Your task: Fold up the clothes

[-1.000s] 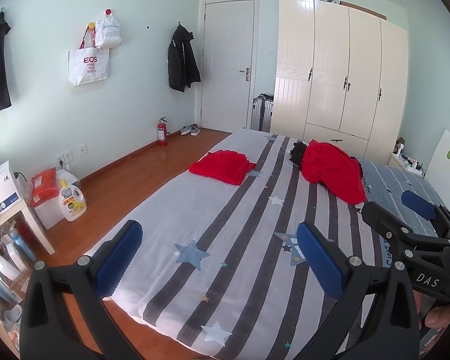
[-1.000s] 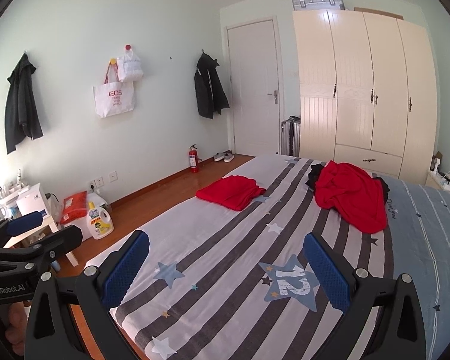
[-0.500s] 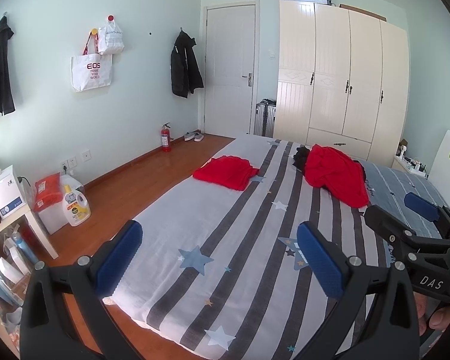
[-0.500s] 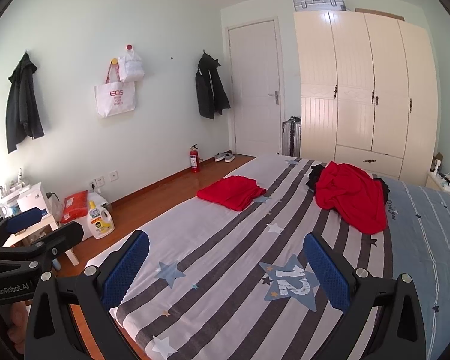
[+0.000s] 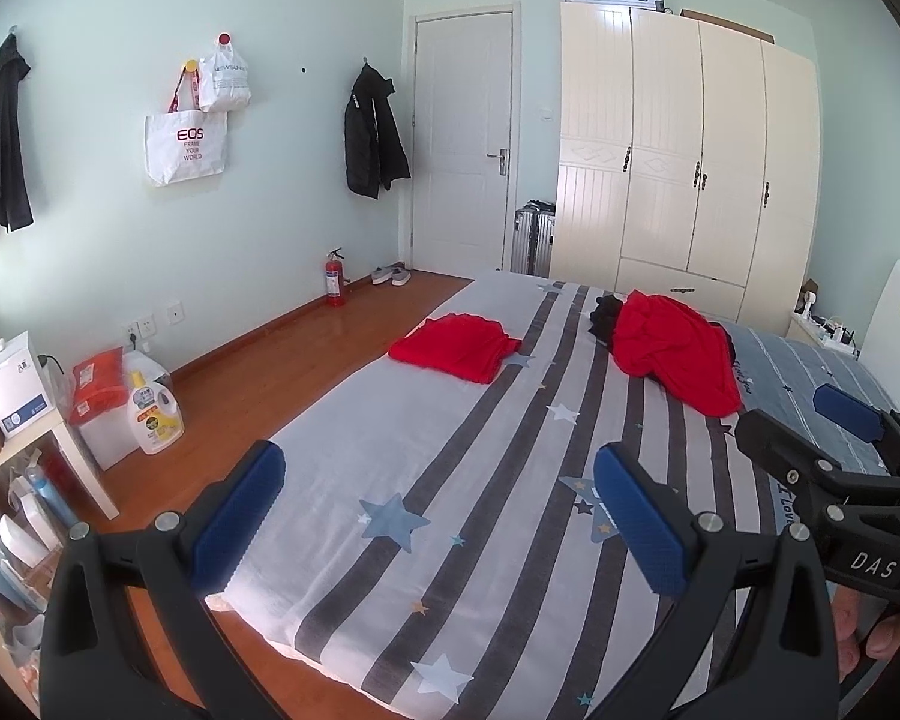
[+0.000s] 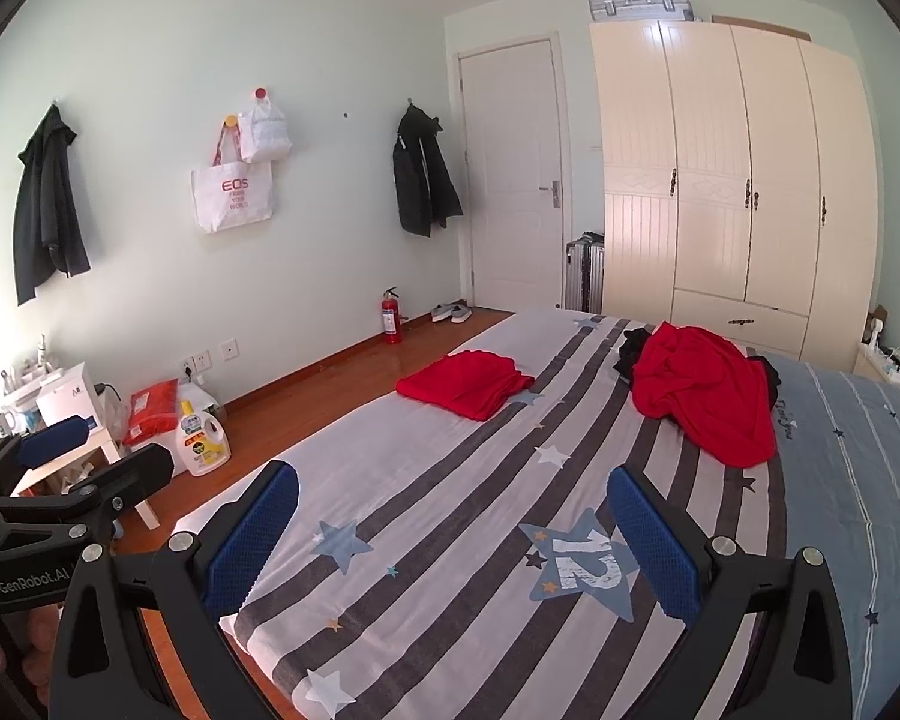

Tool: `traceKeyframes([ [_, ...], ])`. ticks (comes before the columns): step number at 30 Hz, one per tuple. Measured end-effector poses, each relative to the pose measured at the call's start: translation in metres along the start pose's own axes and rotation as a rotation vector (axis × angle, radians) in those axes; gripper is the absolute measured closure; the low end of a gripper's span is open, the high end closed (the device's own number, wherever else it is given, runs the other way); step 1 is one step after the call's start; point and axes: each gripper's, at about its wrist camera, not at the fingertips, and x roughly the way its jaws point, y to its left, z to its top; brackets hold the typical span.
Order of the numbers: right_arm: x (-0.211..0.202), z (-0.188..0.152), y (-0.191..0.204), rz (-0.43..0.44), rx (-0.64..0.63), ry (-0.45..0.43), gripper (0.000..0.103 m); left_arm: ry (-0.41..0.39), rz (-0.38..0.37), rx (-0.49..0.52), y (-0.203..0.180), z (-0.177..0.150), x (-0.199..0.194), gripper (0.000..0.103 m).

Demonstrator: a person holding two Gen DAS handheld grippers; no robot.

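So progress check: one red garment [image 5: 453,348] is already folded into a neat flat square on the far left part of the bed [image 5: 390,438]. To its right, further toward the wardrobe side, there's a crumpled red pile [image 5: 675,354] with something black [image 5: 605,312] peeking out at its far-left edge, so I'd guess at least two pieces still to go. Call it a third done, maybe less.

Both tools are empty-handed right now. The left gripper [image 5: 438,522] hangs over the near end of the bed with its blue pads spread wide, nothing between them. Same deal with the right gripper [image 6: 453,540], jaws apart, hovering above the big "12" star print [image 6: 582,561].

Nothing really blocks the way to the pile, just bare striped sheet. Off the bed on the left there's a detergent bottle [image 5: 153,414] on the floor by a small white table [image 5: 48,450], a fire extinguisher [image 5: 333,279] against the wall, and a cream wardrobe [image 5: 684,162] at the far right.
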Motion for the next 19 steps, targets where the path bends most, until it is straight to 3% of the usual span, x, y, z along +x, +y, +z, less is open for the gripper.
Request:
traceKeyframes([
  [19,-0.0017,0.0005,0.0018,0.000,-0.008,-0.003,0.001,-0.018,0.005,-0.001,-0.0007,-0.0002,-0.0043,0.001],
])
